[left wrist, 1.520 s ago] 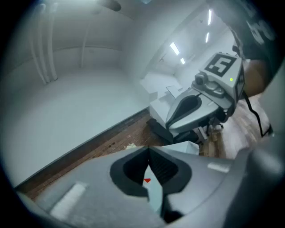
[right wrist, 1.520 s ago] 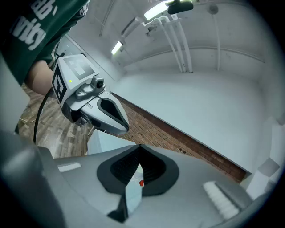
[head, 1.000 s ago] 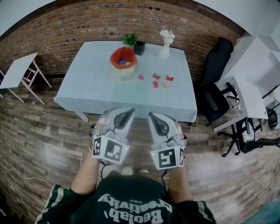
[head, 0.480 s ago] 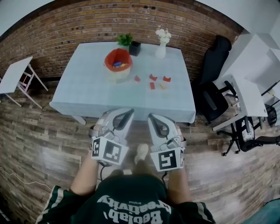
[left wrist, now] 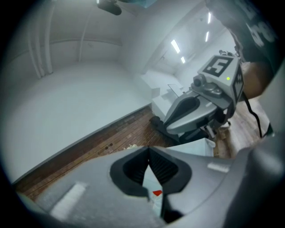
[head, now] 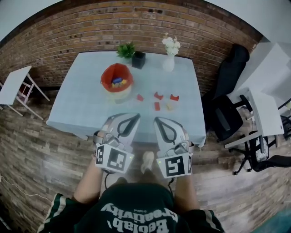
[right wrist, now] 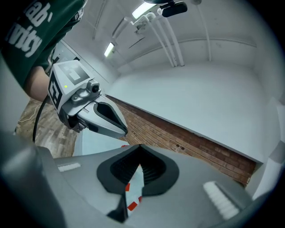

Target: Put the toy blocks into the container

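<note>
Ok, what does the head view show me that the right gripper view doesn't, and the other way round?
Head view only: the blocks already inside the red container, the potted plant, the flower vase, the black chairs, and the whole table top. Right gripper view only: the ceiling lights, and the right gripper up close, jaw tips together with nothing between them. Both: the left gripper, the brick wall, and loose red blocks on the table.

Left gripper [head: 130,117], right gripper [head: 160,121]: jaws closed, empty
</note>
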Tool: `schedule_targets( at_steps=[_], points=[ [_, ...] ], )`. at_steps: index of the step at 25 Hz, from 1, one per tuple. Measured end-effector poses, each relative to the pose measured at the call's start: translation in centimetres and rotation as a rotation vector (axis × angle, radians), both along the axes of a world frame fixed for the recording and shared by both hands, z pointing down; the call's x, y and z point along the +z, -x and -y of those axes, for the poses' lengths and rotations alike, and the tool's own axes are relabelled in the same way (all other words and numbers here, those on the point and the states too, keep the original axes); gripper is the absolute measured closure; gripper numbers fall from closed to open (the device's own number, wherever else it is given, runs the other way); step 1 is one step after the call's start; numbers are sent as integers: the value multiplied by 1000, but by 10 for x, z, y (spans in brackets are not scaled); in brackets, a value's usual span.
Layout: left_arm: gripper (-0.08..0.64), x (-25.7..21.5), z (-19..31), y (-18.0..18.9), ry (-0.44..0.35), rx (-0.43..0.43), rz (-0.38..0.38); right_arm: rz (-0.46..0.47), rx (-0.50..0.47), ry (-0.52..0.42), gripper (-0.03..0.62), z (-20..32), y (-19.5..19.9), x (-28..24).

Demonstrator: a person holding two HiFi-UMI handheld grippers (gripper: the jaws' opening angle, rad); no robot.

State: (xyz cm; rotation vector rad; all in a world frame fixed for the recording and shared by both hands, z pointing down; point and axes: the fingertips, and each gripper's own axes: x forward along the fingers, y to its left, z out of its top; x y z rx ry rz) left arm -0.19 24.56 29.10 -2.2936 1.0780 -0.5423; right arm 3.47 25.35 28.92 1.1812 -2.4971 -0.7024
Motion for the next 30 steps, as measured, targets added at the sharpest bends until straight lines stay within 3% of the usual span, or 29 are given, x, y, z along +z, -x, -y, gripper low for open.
schedule_targets(
  at_steps=[15, 23, 30],
  points=[
    [557, 7, 214, -30, 35, -77, -7, 12, -85, 65, 586, 217, -28, 14],
    [557, 17, 286, -29, 63, -119, -8, 29, -151, 100, 586, 296, -25, 19],
    [557, 30, 306, -12, 92, -177, -31, 31, -210, 116, 586, 318, -11, 25]
  ],
)
